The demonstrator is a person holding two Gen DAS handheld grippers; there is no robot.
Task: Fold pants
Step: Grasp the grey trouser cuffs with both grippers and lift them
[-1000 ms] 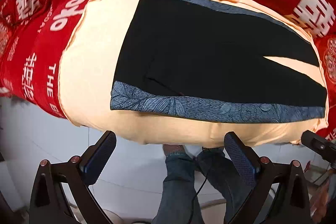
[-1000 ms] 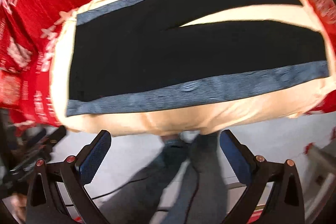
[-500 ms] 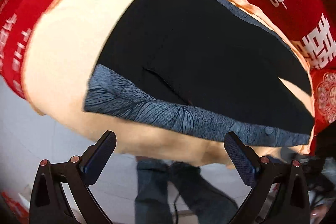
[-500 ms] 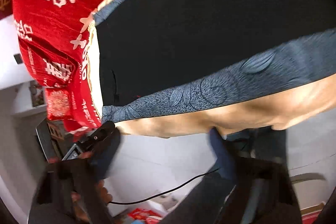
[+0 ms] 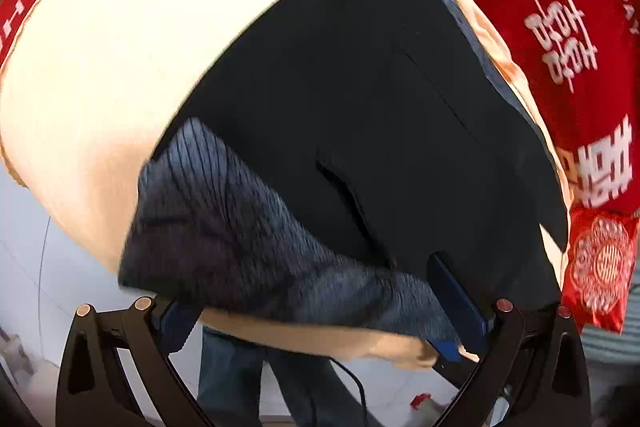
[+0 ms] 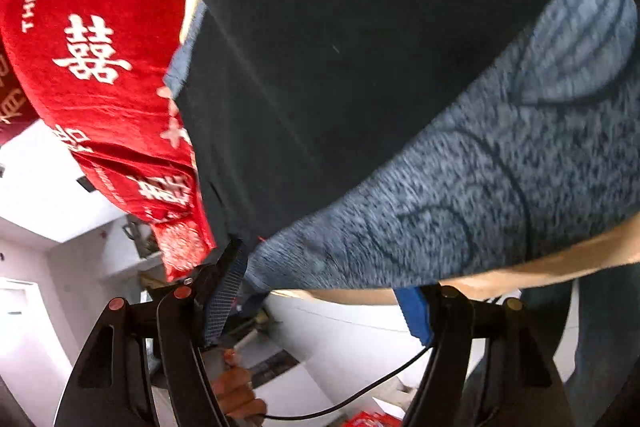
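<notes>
Both grippers have dropped to the near hem. The left gripper stands wide, blue-grey side band between its fingers, unpinched. The right gripper, jaws just narrowed, straddles that band too. The pants lie flat beyond, ready for gripping.

Both cams sit right on the grippers, looking along the fingers, super close over the near edge of the bed. Left one tilts steeply down, right one is rolled sideways. Both catch the pants and red blanket
</notes>
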